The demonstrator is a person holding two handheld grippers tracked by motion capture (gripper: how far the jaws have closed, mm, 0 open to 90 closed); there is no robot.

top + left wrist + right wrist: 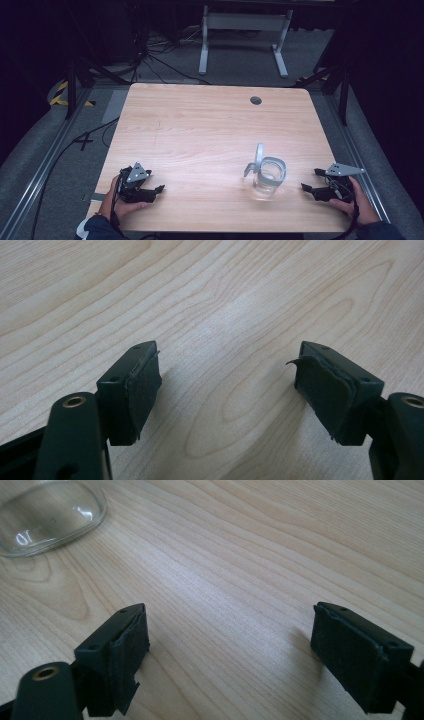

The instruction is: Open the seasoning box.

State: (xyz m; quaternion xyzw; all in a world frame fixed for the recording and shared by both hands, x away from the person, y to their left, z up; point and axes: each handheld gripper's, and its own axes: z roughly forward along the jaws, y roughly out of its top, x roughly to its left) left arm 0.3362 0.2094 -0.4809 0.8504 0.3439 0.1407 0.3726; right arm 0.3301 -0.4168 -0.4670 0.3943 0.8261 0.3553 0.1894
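No step was judged begun: the left tool [159,189] and right tool [309,180] were held agape and empty near the pale wooden counter [200,130], the clear glass clip-top jar [267,179] just beside the right, so an approach would be required.

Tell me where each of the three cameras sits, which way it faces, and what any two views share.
High view: above the person's side, looking forward and down on the wooden table; both hands, left gripper, right gripper, glass jar.
Left gripper view: on the left gripper, looking along its open jaws at bare tabletop.
Right gripper view: on the right gripper, jaws open, the jar's base at upper left.
Shared: the jar appears in the high and right gripper views.
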